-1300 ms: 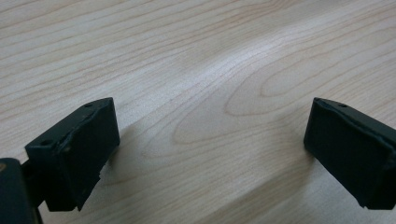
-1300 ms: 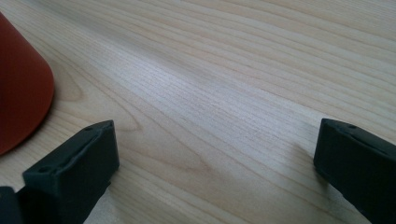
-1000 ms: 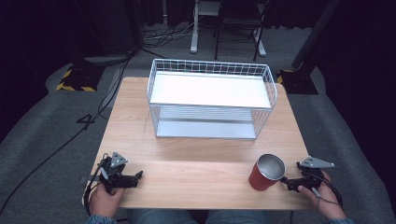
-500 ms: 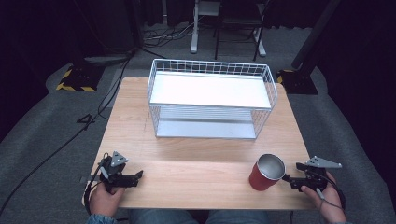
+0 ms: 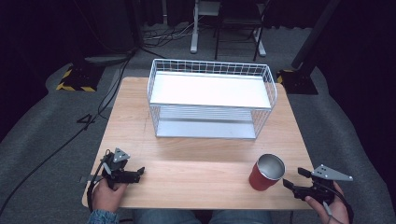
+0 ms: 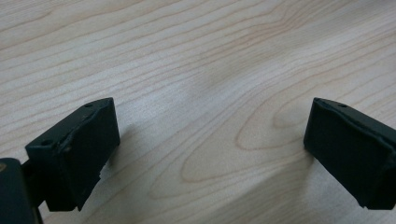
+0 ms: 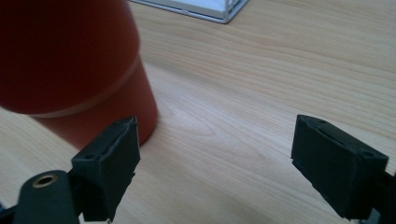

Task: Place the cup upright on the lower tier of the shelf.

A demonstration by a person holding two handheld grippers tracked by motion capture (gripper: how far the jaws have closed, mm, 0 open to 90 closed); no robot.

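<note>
Black jaws on your right gripper (image 5: 290,183) stand wide apart, holding nothing, just beside the red metal cup with a shiny steel inside (image 5: 266,171). It stands upright near the front right edge of the pale wooden table (image 5: 196,172). Your left gripper (image 5: 138,173) is spread wide too. The cup looks light, stiff and slick; grasp its lower wall. Beyond stands the white wire two-shelf rack (image 5: 211,98).
</note>
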